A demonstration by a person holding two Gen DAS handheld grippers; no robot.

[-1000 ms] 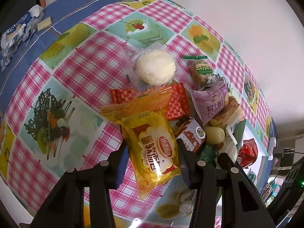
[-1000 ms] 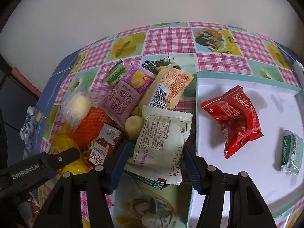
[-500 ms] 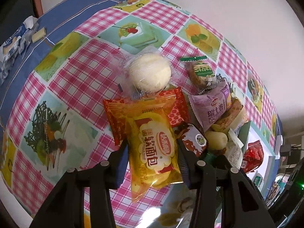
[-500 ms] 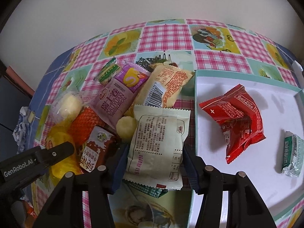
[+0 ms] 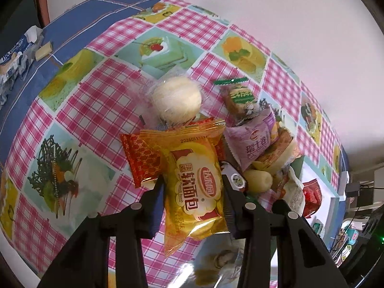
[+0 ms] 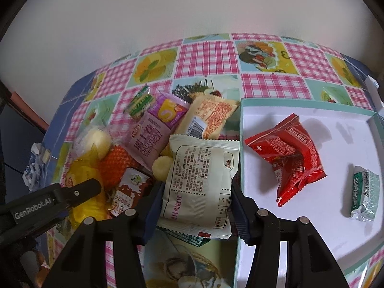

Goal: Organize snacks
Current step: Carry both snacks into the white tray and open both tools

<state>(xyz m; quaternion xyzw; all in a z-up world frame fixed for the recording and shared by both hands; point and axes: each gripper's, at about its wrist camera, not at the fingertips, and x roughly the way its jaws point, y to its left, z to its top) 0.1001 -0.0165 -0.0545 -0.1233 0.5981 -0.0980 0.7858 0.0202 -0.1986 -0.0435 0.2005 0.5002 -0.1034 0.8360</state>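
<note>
Left wrist view: the left gripper point(image 5: 193, 192) is clamped on a yellow bread packet point(image 5: 194, 187) at the pile's near edge. The right gripper point(image 6: 195, 192) pinches a white snack packet point(image 6: 200, 180) just beside the tray point(image 6: 309, 111), which holds a red packet point(image 6: 288, 153) and a green one point(image 6: 363, 193). Judged step: pick-up done; next, carry each packet over the tray rim and release.

a plain, pale pinkish-white wall point(image 6: 168, 12) rises just behind the table. the table wears a glossy pink-checked oilcloth with dessert pictures point(image 5: 100, 100) over a blue grid-lined cloth point(image 5: 79, 21). at the far right, dark cables and what may be a plug adapter point(image 5: 352, 188) show dimly. light is soft, even.
</note>
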